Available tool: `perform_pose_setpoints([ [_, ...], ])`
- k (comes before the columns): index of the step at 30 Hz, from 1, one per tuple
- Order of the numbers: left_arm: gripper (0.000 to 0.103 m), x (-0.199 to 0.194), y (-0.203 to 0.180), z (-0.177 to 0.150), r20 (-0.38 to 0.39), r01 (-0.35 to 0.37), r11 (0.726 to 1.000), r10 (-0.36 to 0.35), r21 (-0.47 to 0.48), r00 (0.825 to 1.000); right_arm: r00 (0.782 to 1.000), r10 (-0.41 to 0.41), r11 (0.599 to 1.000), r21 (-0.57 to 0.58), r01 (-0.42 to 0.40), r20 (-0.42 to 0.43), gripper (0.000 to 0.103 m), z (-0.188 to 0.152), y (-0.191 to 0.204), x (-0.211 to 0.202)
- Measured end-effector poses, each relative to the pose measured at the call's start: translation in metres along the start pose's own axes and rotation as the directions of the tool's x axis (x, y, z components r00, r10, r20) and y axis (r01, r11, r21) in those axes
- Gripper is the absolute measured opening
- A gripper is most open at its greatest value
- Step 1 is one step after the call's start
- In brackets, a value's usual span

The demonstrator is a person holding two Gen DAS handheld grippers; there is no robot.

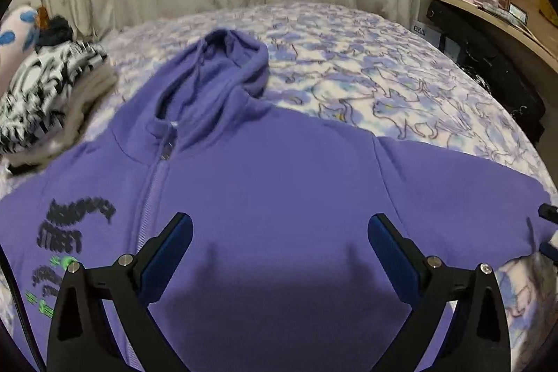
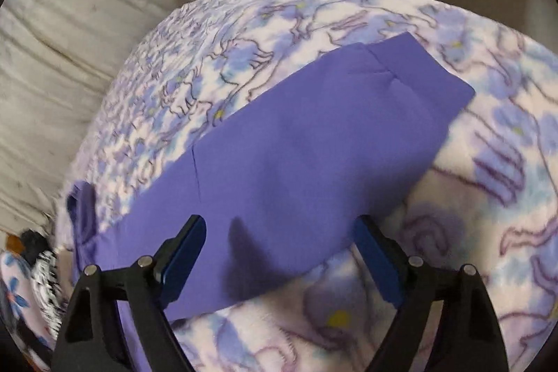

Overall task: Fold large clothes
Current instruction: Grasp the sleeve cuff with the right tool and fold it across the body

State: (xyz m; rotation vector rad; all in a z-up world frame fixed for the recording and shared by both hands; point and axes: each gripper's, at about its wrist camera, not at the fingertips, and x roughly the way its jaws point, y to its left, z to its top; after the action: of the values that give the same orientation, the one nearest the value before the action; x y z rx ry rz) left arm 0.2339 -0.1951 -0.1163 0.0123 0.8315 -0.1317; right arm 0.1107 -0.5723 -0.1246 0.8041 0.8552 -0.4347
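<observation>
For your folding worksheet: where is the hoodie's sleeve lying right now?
In the right wrist view the sleeve lies flat on the cat-print blanket, stretching away from the open right gripper.

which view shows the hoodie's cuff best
The right wrist view. The sleeve runs across the blanket there, and its cuff lies flat and whole at the far end. In the left wrist view the hoodie shows its hood, zip and chest print, but the sleeve runs off the right edge, so no cuff is visible.
</observation>
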Motion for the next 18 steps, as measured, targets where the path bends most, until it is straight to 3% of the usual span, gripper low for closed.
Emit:
perform_pose_setpoints([
  [6, 0.097, 0.002, 0.0, 0.004, -0.038, -0.001, 1.0, 0.001, 0.0, 0.999, 1.0, 0.018, 0.998, 0.056, -0.017, -0.004, 0.086, -0.003, -0.026, -0.008],
  [10, 0.083, 0.005, -0.002, 0.004, -0.063, 0.027, 1.0, -0.027, -0.006, 0.998, 1.0, 0.021, 0.996, 0.085, -0.02, -0.015, 0.082, 0.004, -0.034, -0.002],
  [13, 0.065, 0.008, 0.0, 0.006, -0.078, 0.04, 0.999, -0.042, -0.02, 0.996, 1.0, 0.005, 0.996, 0.092, -0.005, -0.004, 0.082, 0.009, -0.035, 0.002],
  [16, 0.061, 0.006, 0.002, 0.009, -0.058, 0.034, 0.999, -0.036, -0.034, 0.998, 1.0, -0.017, 0.995, 0.099, 0.015, 0.019, 0.08, 0.017, -0.036, 0.011],
  [18, 0.056, 0.001, 0.002, 0.013, -0.03, 0.023, 0.999, -0.024, -0.032, 0.999, 0.998, -0.05, 0.994, 0.095, 0.046, 0.035, 0.071, 0.023, -0.035, 0.017],
])
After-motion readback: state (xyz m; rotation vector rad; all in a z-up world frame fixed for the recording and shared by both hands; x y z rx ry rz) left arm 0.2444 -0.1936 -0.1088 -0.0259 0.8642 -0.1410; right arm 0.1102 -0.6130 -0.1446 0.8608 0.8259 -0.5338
